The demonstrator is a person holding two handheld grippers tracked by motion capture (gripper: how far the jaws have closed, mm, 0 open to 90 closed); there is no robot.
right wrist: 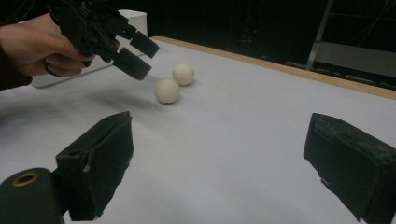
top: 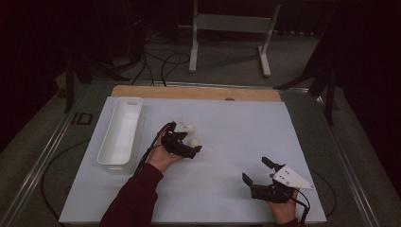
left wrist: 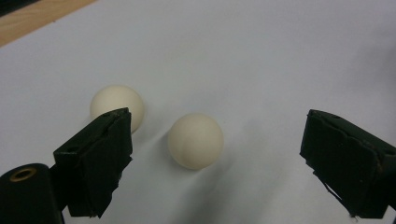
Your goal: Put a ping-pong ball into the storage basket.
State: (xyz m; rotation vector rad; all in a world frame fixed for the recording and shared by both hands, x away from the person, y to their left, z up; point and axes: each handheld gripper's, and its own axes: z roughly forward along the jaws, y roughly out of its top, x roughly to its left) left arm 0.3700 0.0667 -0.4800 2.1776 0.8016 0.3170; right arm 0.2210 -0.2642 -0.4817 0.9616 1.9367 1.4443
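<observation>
White sheet covers my worktop, wood edge beyond, dark room behind. My left gripper hangs spread around the nearer ball, not touching; my right gripper rests wide apart.

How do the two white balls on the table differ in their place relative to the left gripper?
The nearer ball lies between the open jaws of the left gripper, untouched; the farther ball lies outside them, partly hidden behind one jaw. In the right gripper view, the nearer ball sits almost under that gripper's tips, the farther ball beyond. Both are round, off-white, similar in size, resting on the white table.
</observation>
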